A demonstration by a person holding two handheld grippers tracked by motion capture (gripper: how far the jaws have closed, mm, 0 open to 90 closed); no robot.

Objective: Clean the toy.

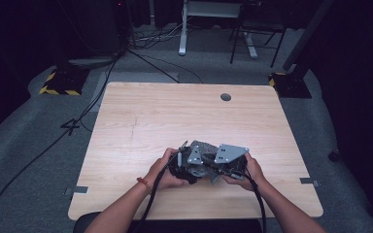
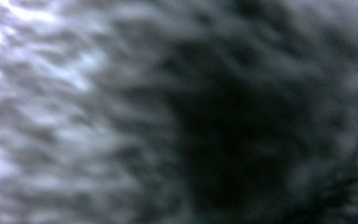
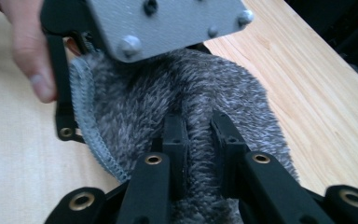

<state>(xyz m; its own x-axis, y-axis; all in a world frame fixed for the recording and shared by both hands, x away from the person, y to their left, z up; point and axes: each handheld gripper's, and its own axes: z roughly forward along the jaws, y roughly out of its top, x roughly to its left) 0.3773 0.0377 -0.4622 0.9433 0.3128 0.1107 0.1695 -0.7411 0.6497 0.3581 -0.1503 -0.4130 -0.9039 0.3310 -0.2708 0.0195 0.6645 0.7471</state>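
On the table [image 1: 141,116], bare wood lies wide to the left and far side. The left gripper [image 1: 187,162] pinches the grey fuzzy cloth [image 3: 177,107] near the front edge; the right gripper [image 3: 198,140] is clamped on a fold of it.

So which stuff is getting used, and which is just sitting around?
In use:
- fuzzy grey cloth
- left hand-held gripper, shut on the cloth
- right hand-held gripper, pinching a fold of it

Just there:
- wooden table
- cables on the floor
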